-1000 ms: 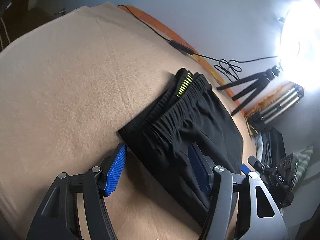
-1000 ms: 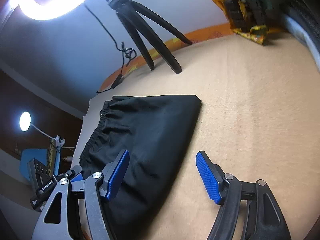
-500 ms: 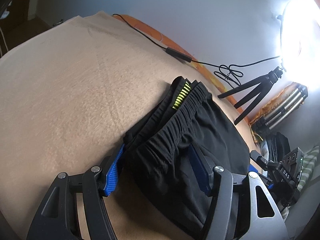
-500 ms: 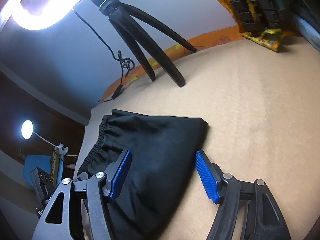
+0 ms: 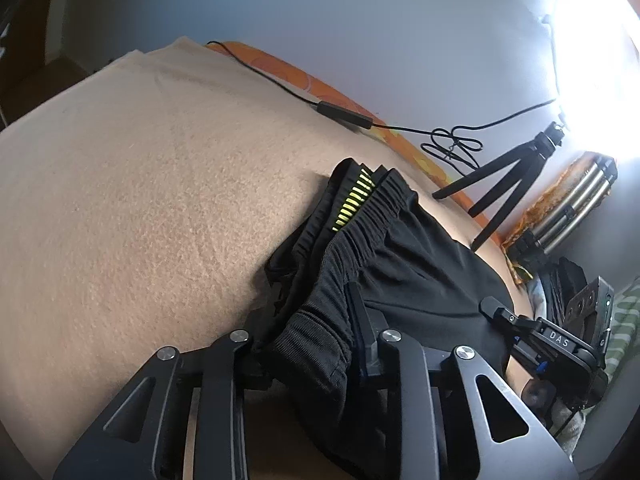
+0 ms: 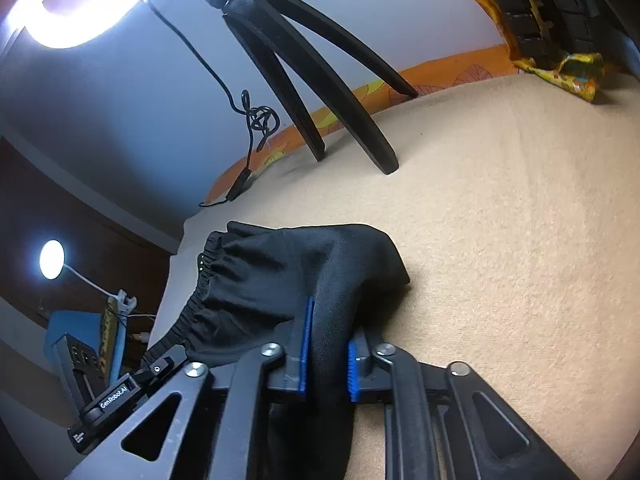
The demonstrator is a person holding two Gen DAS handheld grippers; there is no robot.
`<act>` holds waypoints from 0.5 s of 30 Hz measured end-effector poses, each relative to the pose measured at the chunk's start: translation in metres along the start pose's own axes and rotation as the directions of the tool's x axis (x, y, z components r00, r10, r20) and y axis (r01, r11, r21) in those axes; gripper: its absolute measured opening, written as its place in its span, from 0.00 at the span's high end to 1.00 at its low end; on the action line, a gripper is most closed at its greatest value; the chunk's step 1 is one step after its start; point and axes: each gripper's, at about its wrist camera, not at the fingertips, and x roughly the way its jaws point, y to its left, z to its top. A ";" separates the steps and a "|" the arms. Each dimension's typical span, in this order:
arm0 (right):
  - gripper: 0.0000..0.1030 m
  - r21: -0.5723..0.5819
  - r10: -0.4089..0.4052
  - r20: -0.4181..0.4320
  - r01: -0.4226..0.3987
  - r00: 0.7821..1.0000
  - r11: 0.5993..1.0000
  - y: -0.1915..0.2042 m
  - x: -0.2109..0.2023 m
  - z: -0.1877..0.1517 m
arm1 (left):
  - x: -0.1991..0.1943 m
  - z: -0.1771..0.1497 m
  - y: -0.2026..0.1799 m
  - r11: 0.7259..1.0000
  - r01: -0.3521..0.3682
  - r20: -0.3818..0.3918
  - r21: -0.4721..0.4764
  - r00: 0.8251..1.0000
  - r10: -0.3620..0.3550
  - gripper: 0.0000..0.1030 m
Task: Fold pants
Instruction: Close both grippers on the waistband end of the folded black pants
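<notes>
Black pants (image 5: 416,264) with an elastic waistband and a yellow-green striped label lie folded on a beige blanket (image 5: 140,200). My left gripper (image 5: 316,344) is shut on the bunched waistband end, its blue pads hidden by cloth. In the right wrist view the pants (image 6: 280,272) rise in a fold, and my right gripper (image 6: 326,356) is shut on the fabric edge near the fold's right corner. The other gripper shows at the lower left (image 6: 120,396).
A black tripod (image 6: 320,92) stands on the blanket by the wall, under a bright ring light (image 6: 60,8). A black cable with an inline box (image 5: 344,114) runs along the orange bed edge. A folded tripod (image 5: 576,216) and clothes lie at the right.
Both grippers moved forward onto the pants and closed from wide open. The left now pinches the waistband, the right pinches the fabric edge, and the cloth has bunched and lifted.
</notes>
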 end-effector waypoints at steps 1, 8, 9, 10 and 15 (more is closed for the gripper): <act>0.92 -0.011 -0.011 0.003 0.011 1.000 1.000 0.003 0.000 0.000 | -0.002 0.000 -0.002 1.000 0.005 0.004 0.005 1.000 -0.005 0.76; 0.93 -0.125 -0.054 0.065 0.062 0.996 0.990 0.038 -0.018 0.000 | -0.020 -0.001 -0.014 0.998 0.027 0.023 0.053 0.999 -0.028 0.77; 0.93 -0.136 -0.055 0.072 0.064 0.996 0.989 0.041 -0.021 0.001 | -0.021 -0.002 -0.016 0.998 0.030 0.022 0.057 0.999 -0.031 0.77; 0.93 -0.145 -0.054 0.077 0.065 0.996 0.987 0.044 -0.023 0.001 | -0.023 -0.003 -0.017 0.997 0.033 0.021 0.066 0.999 -0.034 0.77; 0.93 -0.187 -0.059 0.093 0.076 0.994 0.979 0.058 -0.034 -0.001 | -0.032 -0.008 -0.027 0.994 0.046 0.026 0.104 0.998 -0.049 0.77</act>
